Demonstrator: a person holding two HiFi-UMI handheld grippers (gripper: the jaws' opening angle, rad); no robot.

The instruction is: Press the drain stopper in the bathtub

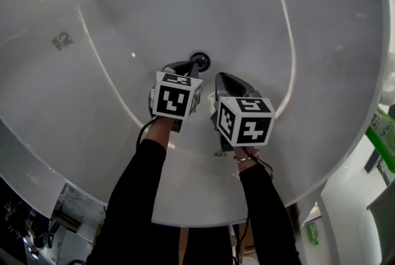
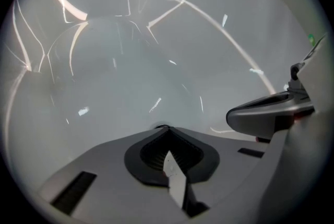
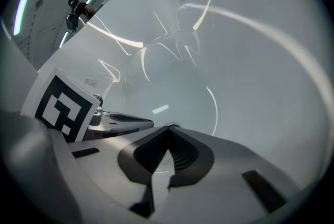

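Note:
The round dark drain stopper point(image 1: 202, 60) sits in the floor of the white bathtub point(image 1: 92, 103). My left gripper point(image 1: 191, 65) is shut with nothing between its jaws, and its tip rests at the near left edge of the stopper. In the left gripper view the jaws point(image 2: 163, 129) meet in a point, and only a dark sliver of the stopper point(image 2: 162, 126) shows past them. My right gripper point(image 1: 220, 77) is also shut and empty. It hangs just right of the stopper and slightly nearer to me, and its closed tip point(image 3: 170, 127) points at bare tub floor.
The tub's curved walls rise all around, with a small grey logo point(image 1: 62, 41) on the left slope. The near rim point(image 1: 203, 211) lies under my forearms. A green object point(image 1: 382, 137) stands outside the tub at the right.

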